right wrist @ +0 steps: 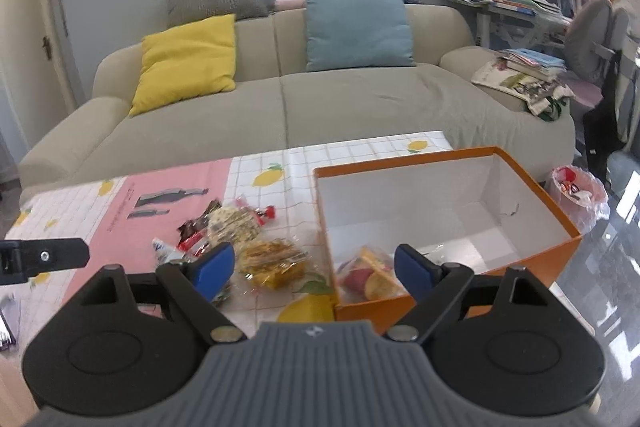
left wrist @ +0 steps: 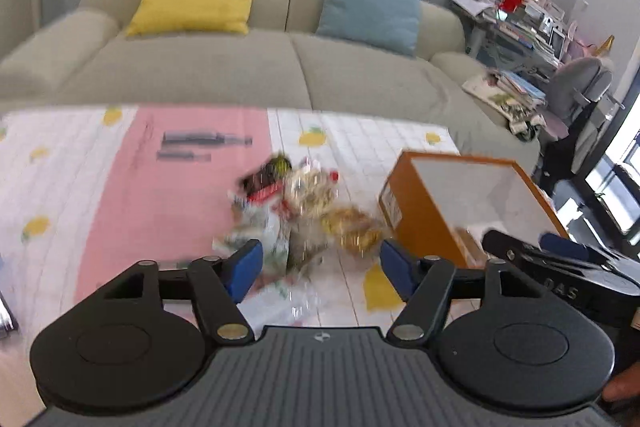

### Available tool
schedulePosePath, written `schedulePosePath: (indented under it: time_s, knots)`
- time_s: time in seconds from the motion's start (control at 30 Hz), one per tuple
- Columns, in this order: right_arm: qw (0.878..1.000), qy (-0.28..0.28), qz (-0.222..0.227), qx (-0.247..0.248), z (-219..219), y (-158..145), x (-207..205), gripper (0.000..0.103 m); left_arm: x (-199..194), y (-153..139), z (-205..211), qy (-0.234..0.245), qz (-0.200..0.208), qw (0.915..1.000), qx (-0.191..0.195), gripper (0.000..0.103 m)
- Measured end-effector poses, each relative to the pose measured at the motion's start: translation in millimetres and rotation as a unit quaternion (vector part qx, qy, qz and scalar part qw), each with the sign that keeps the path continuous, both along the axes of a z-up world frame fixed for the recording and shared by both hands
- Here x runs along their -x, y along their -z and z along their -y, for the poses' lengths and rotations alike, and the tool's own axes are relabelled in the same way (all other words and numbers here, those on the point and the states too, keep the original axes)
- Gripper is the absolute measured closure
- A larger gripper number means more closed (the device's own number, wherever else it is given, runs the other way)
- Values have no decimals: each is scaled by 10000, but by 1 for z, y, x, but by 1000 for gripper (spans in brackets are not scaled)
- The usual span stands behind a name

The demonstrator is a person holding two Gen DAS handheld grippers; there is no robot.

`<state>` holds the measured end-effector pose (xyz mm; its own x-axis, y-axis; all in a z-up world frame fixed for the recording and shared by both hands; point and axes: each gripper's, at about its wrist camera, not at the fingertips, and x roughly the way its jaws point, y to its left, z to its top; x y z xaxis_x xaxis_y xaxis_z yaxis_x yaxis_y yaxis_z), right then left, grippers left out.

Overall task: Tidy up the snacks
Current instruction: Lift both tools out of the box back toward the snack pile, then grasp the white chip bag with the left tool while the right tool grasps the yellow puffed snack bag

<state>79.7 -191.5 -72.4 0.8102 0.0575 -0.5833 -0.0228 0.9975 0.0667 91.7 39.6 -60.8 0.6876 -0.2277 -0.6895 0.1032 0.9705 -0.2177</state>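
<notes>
The snacks [right wrist: 244, 243] lie heaped mid-table just left of the orange box [right wrist: 552, 223] by the right edge, which already holds one bag [right wrist: 370, 273], handy for dropping in, while left gripper [left wrist: 320, 263] and right gripper [right wrist: 314, 269] hang wide and empty

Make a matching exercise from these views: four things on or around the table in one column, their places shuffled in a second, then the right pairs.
Things
1. orange box
2. yellow cushion
3. sliced-fruit packet
4. golden snack packet

Places
A. on the sofa's left half
B. on the tablecloth, just left of the box
C. inside the box, near corner
D. at the table's right end

Pairs: 1-D, 2-A, 3-C, 4-B
</notes>
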Motion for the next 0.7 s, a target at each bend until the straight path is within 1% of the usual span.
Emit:
schedulePosePath:
  time_s: [0.1, 0.2, 0.3, 0.37, 0.4, 0.43, 0.47, 0.53, 0.63, 0.7]
  knots:
    - [9994, -265, 75, 229, -15, 9, 3, 18, 1, 11, -10, 125, -146, 9996, -206, 41]
    - [9971, -630, 41, 431, -33, 21, 5, 18, 1, 21, -16, 173, -246, 9993, -223, 43]
    - [9944, -914, -37, 520, -46, 34, 2, 20, -5, 31, -20, 85, -344, 9990, -276, 43]
    - [9927, -1068, -111, 557, -52, 41, -3, 24, -8, 39, -22, 103, -361, 9986, -361, 38]
    - [9918, -1126, -144, 592, -55, 45, -7, 26, -12, 42, -22, 118, -348, 9984, -435, 30]
    - [9910, -1159, -184, 645, -58, 49, -13, 28, -15, 45, -21, 128, -329, 9982, -491, 27]
    - [9904, -1184, -220, 683, -60, 52, -17, 30, -19, 47, -21, 146, -311, 9980, -526, 27]
    - [9889, -1242, -305, 757, -64, 59, -29, 36, -29, 52, -20, 171, -328, 9976, -586, 27]
    - [9869, -1283, -390, 897, -69, 70, -50, 38, -45, 57, -20, 154, -215, 9975, -656, 26]
    - [9838, -1364, -466, 1068, -74, 78, -62, 39, -58, 62, -18, 169, -243, 9970, -710, 25]
